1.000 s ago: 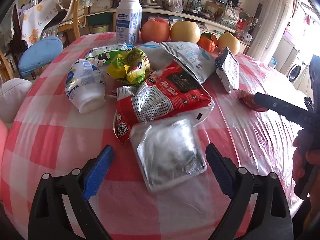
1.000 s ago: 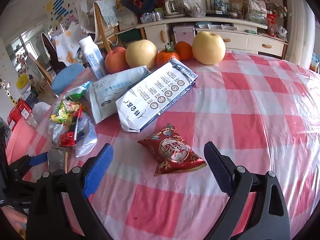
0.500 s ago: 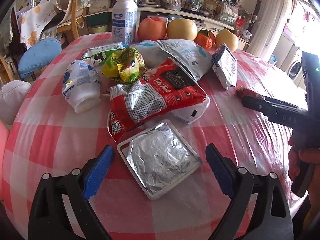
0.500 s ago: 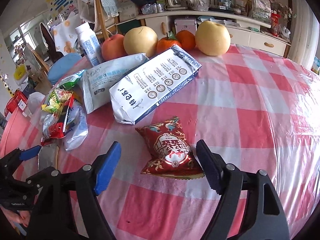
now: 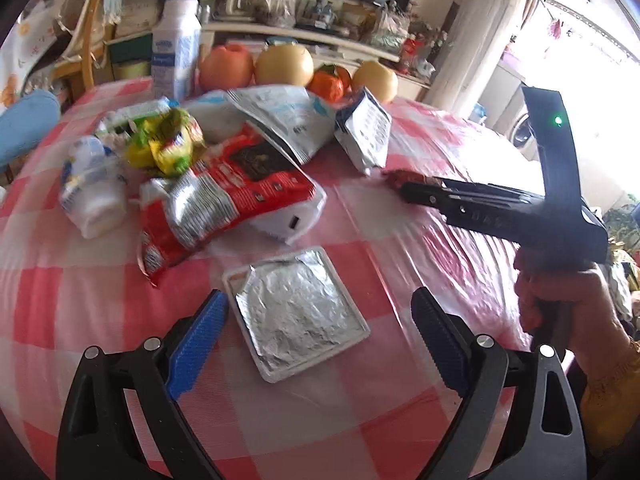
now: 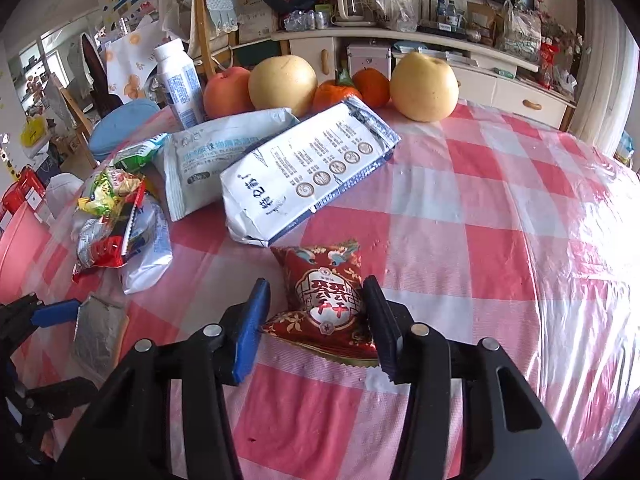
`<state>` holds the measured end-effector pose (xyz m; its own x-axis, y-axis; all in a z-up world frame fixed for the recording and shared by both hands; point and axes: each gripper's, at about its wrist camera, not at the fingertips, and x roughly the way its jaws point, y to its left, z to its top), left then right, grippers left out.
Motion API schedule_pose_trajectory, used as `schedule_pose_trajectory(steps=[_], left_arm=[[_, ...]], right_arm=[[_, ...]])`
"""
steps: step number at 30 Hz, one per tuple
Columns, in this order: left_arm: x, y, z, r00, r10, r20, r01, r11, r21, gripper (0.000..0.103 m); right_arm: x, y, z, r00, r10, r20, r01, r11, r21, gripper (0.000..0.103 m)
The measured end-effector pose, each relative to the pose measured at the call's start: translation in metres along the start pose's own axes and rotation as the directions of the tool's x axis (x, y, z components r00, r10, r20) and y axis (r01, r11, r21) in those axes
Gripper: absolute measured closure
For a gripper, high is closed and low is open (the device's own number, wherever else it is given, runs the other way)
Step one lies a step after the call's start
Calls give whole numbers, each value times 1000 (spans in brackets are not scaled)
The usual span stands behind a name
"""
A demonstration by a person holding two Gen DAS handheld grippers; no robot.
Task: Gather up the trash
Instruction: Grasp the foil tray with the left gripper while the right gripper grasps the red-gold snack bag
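A small red snack packet lies on the checked tablecloth. My right gripper straddles it, jaws partly closed; the right finger touches the packet, a gap remains on the left. In the left wrist view the packet's tip shows ahead of that gripper. My left gripper is open around a square foil-lidded tray. A red-and-silver wrapper, a yellow-green wrapper, a crushed white cup and white pouches lie beyond.
A white bottle, an apple, two pears and oranges stand at the table's far edge. A pink bin sits at the left. Chairs and a cluttered sideboard lie behind.
My right gripper moved forward over the red packet and its jaws narrowed around it. My left gripper pulled back a little; the foil tray now lies flat between its fingers.
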<state>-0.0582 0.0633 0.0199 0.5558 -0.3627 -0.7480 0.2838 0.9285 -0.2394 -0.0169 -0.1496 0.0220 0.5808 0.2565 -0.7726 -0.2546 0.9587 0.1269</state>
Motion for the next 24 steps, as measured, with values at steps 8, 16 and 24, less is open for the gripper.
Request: schedule_pose_trajectory(steps=[8,16,24], left_arm=[[11,-18,-7,982,185,-42,-180,979,97,11],[22,-20,2,970,238,-49,-234,969,86,23],[21,-19,4,972,228,-50,-223,970,92,33]], right_arm=[[-2,-1,2,1000,8,5,-8,1000,12,50],[4,3,2,1000,-8,-5,8,1000,0,41],[6,4,-1,999,-48,-7,48,998,-29,57]])
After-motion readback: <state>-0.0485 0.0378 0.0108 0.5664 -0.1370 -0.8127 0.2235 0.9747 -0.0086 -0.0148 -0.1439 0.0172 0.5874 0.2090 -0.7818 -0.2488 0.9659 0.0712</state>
